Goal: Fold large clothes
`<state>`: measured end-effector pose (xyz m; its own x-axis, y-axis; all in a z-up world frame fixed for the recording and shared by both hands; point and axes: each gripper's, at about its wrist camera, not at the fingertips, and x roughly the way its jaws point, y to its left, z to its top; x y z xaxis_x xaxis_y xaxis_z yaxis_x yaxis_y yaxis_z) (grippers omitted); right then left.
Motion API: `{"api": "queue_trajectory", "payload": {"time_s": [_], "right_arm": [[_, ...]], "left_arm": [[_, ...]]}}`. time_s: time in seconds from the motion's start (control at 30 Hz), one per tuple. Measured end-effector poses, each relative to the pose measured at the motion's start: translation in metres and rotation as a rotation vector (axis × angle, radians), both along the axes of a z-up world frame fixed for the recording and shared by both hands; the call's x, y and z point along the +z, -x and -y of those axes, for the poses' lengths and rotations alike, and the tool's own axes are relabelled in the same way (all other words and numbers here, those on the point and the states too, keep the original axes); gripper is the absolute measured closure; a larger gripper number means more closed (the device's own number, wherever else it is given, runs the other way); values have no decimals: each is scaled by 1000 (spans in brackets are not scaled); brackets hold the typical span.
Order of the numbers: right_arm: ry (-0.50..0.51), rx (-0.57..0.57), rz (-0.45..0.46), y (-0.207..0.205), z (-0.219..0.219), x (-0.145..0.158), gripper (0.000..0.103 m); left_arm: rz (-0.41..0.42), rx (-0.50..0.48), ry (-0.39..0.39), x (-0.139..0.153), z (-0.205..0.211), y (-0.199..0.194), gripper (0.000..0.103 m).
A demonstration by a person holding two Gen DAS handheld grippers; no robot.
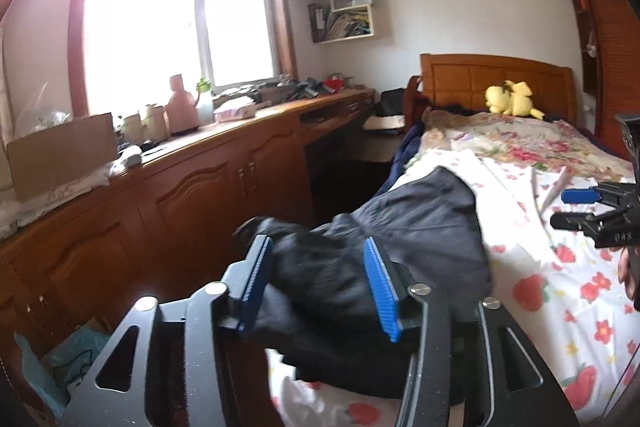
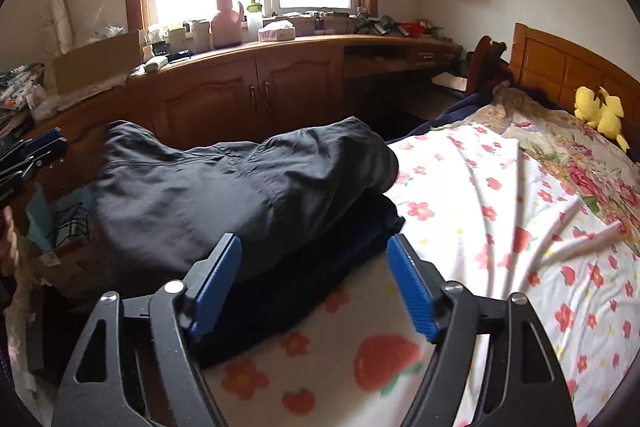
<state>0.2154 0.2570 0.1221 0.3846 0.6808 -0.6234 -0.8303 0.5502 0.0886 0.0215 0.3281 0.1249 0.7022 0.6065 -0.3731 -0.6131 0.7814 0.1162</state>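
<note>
A large dark garment [image 1: 400,239] lies bunched in a heap at the near left edge of the bed, on the flowered white sheet [image 1: 560,287]. It also shows in the right wrist view [image 2: 240,187], lying over a darker folded layer [image 2: 320,267]. My left gripper [image 1: 318,267] is open, its blue pads on either side of the heap, just above it. My right gripper [image 2: 314,267] is open and empty, low over the heap's near edge. The right gripper also shows in the left wrist view [image 1: 576,207], over the sheet.
A long wooden cabinet [image 2: 260,87] with a cluttered top runs under the window beside the bed. A yellow plush toy [image 2: 600,111] lies by the wooden headboard [image 1: 500,79]. A flowered quilt [image 1: 540,143] covers the bed's far end. A box [image 2: 64,251] stands on the floor.
</note>
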Motion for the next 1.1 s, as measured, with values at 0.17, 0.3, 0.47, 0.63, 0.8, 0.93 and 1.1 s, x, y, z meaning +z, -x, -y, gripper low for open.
{"api": "queue_trajectory", "payload": {"time_s": [0.17,0.3,0.47,0.63,0.8,0.93,1.1], "right_arm": [[-27,-35,38,22,50,20,23],[-39,-69,46,34,86,30,22],[-48,-110,62,50,128,34,20],[-43,-166,49,61,165,25,20],[-38,-222,37,71,201,14,20],[-44,-282,27,75,230,3,20],[-34,-333,15,86,266,-8,20]], "left_arm": [[22,-68,11,1,26,6,33],[25,-114,26,3,47,13,27],[33,-186,41,4,61,7,18],[10,-244,65,0,73,9,6],[-6,-297,90,-4,80,3,5],[-13,-327,107,-3,86,-3,5],[-51,-372,114,-8,97,-10,5]]}}
